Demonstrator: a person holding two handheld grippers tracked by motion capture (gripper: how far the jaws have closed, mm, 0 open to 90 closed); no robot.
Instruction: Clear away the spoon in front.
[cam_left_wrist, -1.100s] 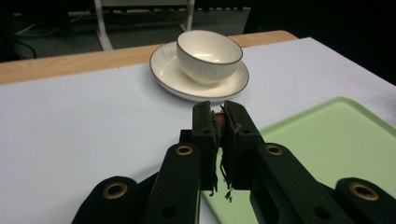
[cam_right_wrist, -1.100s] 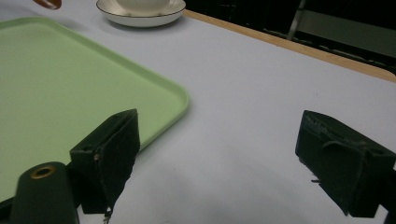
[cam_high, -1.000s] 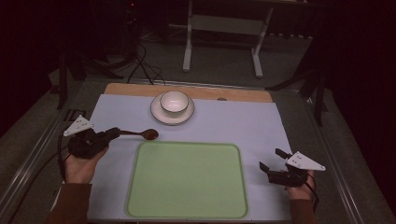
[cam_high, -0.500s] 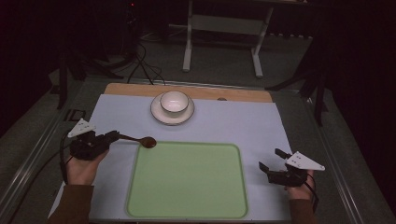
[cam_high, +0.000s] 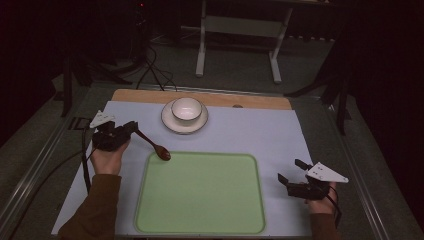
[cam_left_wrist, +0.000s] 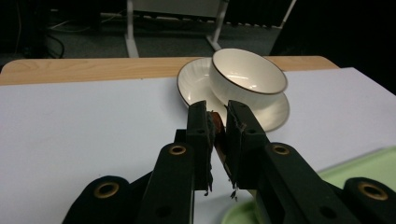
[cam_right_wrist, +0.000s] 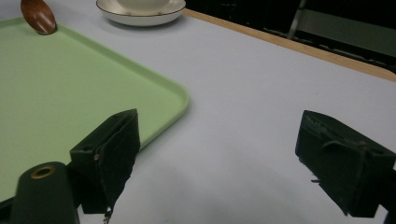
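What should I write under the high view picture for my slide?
Left gripper holds a wooden spoon over the green tray's corner; right gripper waits open.

Dim, dark surroundings; lit tabletop, slightly soft focus.

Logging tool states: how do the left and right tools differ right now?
The left tool is shut on a spoon; the right tool is open and holds nothing. Left sits beside the tray's far left corner, right beside its right edge. Both are black, two-jawed, hand-held.
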